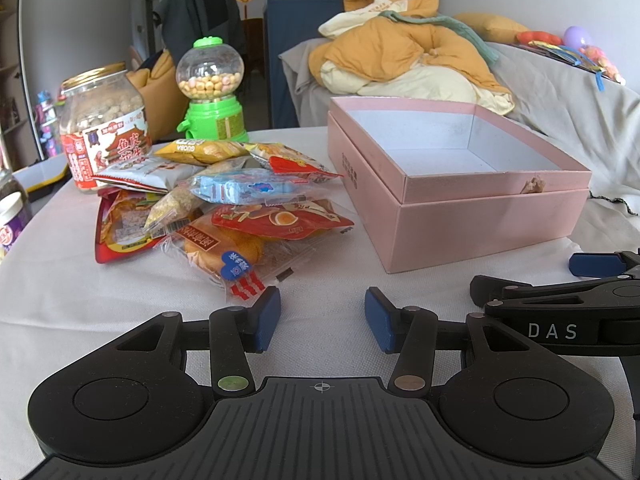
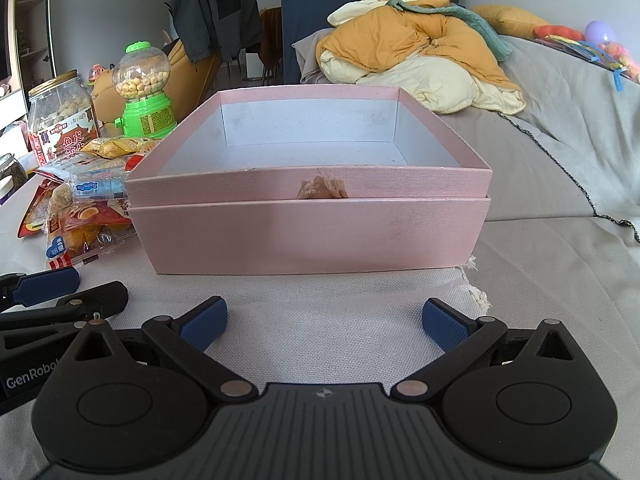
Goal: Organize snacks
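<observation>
Your table (image 1: 120, 296) wears a white woven cloth, and the open pink cardboard box (image 2: 308, 236), white inside and empty, sits on it as your landmark. Left of the box lies the heap of wrapped snack packets (image 1: 224, 208), touching one another, the nearest just beside the box's left wall. Behind that heap stand a clear plastic jar of coated nuts with a gold lid (image 1: 102, 120) and a green toy candy dispenser with a clear globe (image 1: 212, 92). Beyond the box, a grey-covered sofa (image 2: 560, 128) carries a pile of orange and cream bedding (image 2: 420, 52), and a dark jacket (image 2: 216, 12) hangs over a chair further back. Your left tool (image 1: 322, 322) hovers in front of the snacks, blue pads apart, gripping nothing. Your right tool (image 2: 324, 322) faces the box's front wall, spread wide and empty.
</observation>
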`<action>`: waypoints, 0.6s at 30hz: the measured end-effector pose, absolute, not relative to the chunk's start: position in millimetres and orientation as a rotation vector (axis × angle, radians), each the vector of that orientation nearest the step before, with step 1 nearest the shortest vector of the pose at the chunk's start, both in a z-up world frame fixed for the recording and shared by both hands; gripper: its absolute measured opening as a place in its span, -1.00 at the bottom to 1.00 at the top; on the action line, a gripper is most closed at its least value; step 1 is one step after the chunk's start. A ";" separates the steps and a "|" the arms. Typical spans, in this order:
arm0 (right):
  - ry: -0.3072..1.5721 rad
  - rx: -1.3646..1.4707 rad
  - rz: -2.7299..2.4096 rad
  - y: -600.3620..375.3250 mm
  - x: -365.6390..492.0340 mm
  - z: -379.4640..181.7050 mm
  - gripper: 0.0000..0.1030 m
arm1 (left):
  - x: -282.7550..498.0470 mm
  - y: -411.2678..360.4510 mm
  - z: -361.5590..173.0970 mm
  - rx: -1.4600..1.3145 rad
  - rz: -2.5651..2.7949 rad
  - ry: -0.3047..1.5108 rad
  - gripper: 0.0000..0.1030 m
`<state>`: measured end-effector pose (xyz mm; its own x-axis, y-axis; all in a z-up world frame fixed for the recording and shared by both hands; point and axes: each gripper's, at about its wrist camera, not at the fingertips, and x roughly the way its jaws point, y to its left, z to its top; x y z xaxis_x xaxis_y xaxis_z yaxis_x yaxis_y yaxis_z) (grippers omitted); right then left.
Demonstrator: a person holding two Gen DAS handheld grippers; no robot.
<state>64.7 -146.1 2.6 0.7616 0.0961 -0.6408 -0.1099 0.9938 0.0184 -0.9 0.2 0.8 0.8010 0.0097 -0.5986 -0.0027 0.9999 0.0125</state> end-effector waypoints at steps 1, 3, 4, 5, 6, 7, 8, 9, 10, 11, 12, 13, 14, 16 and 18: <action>0.696 -0.021 0.112 -146.1 64.6 2.6 1.00 | -0.9 0.1 0.7 0.011 0.007 0.642 0.04; 0.696 -0.021 0.112 -146.2 64.5 2.5 1.00 | -0.9 0.2 0.8 0.011 0.007 0.642 0.04; 0.696 -0.021 0.112 -146.2 64.5 2.5 1.00 | -0.9 0.1 0.7 0.011 0.007 0.642 0.04; 0.696 -0.021 0.112 -146.3 64.6 2.5 1.00 | -0.9 0.1 0.7 0.011 0.007 0.642 0.04; 0.696 -0.021 0.112 -146.3 64.5 2.5 1.00 | -0.9 0.2 0.8 0.011 0.007 0.642 0.04; 0.696 -0.021 0.112 -146.3 64.4 2.5 1.00 | -0.9 0.1 0.7 0.011 0.007 0.642 0.04; 0.696 -0.021 0.112 -146.3 64.4 2.4 1.00 | -0.9 0.1 0.7 0.011 0.007 0.642 0.04; 0.696 -0.021 0.112 -146.3 64.4 2.4 1.00 | -0.9 0.2 0.8 0.011 0.006 0.642 0.04; 0.696 -0.020 0.112 -146.3 64.4 2.4 1.00 | -0.9 0.0 0.7 0.011 0.007 0.642 0.04; 0.696 -0.021 0.112 -146.0 64.2 2.4 1.00 | -0.9 -0.1 0.7 0.013 0.007 0.642 0.04; 0.696 -0.021 0.112 -146.1 64.4 2.4 1.00 | -1.0 -0.5 0.7 0.016 0.008 0.642 0.04; 0.696 -0.021 0.112 -145.9 64.2 2.4 1.00 | -0.9 -0.8 0.7 0.017 0.009 0.642 0.04; 0.696 -0.020 0.112 -145.8 64.1 2.3 1.00 | -0.9 -1.1 0.8 0.015 0.008 0.642 0.04; 0.696 -0.021 0.112 -145.6 64.0 2.3 1.00 | -0.8 -1.7 0.9 0.012 0.007 0.642 0.04; 0.696 -0.022 0.112 -145.8 64.1 2.3 1.00 | -0.7 -1.5 0.9 0.013 0.007 0.642 0.04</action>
